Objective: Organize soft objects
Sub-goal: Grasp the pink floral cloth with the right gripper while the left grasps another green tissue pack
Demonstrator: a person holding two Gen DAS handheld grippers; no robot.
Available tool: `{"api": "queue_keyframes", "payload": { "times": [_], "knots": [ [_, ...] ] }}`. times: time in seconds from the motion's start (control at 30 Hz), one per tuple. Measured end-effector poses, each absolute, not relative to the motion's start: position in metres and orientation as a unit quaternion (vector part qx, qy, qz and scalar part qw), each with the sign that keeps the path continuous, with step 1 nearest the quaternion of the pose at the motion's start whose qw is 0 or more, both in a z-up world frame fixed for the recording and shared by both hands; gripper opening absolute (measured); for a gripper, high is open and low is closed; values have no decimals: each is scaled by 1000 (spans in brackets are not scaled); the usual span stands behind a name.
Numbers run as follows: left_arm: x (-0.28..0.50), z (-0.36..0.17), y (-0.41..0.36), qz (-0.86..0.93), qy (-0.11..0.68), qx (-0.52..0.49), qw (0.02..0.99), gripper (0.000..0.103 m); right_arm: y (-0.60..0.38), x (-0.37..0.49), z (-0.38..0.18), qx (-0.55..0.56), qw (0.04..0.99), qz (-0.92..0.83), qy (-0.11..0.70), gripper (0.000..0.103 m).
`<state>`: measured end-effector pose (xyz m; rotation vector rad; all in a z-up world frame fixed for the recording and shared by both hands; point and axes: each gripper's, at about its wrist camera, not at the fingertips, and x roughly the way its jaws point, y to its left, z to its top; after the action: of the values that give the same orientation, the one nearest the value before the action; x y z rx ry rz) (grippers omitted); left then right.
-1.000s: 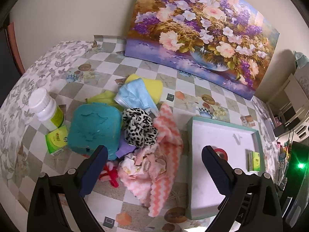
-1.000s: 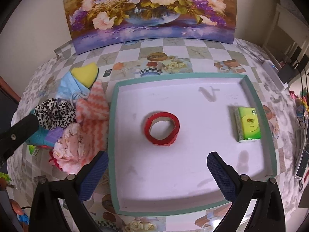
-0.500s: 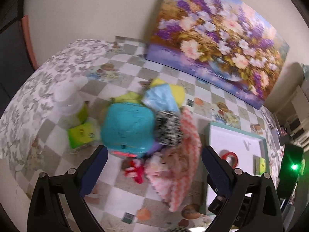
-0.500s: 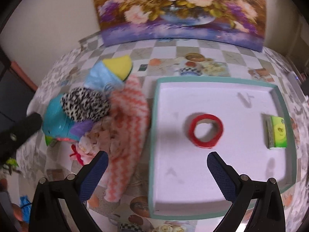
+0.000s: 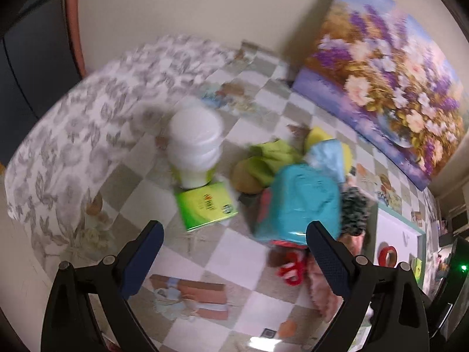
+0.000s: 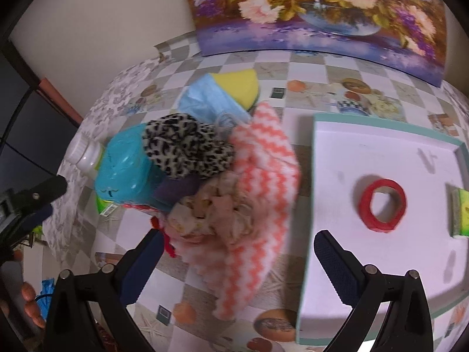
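Both the left gripper (image 5: 233, 245) and right gripper (image 6: 236, 249) hang spread above a checkered patterned tablecloth (image 5: 225, 252); ahead, a floral canvas painting (image 6: 319, 8) leans on the cream wall (image 5: 190, 8).

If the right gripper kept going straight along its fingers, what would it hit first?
Most likely the pink-and-white zigzag cloth, which lies directly ahead of the open right gripper on top of the soft pile; depth is uncertain.
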<state>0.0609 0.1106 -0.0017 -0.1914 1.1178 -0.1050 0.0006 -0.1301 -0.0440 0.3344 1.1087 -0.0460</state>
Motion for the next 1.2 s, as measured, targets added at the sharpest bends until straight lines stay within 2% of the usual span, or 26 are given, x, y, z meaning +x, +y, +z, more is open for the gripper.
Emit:
{"api": "queue_keyframes", "payload": {
  "times": [0.1, 0.3, 0.43, 0.53, 0.57, 0.73, 0.8, 0.9, 1.07, 1.2],
  "knots": [
    [68, -12, 123, -26, 536, -79, 840, 98, -123, 7, -46, 147, 838, -16, 526, 101],
    [87, -40, 135, -30, 566, -103, 818, 98, -117, 15, -54, 143, 833, -8, 534, 88],
    [99, -54, 134, -30, 578, -109, 808, 98, -114, 20, -61, 140, 828, 0, 542, 83],
    [107, -61, 132, -35, 583, -116, 803, 98, -112, 23, -64, 134, 827, 2, 545, 70],
    [110, -63, 131, -36, 586, -118, 801, 98, -112, 24, -65, 133, 827, 3, 547, 62],
    [118, -75, 124, -40, 595, -120, 794, 97, -113, 26, -69, 130, 825, 1, 550, 49],
    [121, -79, 122, -42, 597, -125, 791, 97, -114, 27, -70, 128, 826, -1, 549, 38],
    [126, -84, 123, -47, 603, -137, 785, 95, -114, 29, -72, 128, 824, -1, 551, 37],
    [129, -88, 127, -47, 605, -155, 780, 90, -115, 31, -76, 127, 822, 0, 555, 22],
    [130, -87, 127, -50, 601, -159, 782, 87, -115, 31, -76, 127, 823, 4, 553, 16]
  ]
}}
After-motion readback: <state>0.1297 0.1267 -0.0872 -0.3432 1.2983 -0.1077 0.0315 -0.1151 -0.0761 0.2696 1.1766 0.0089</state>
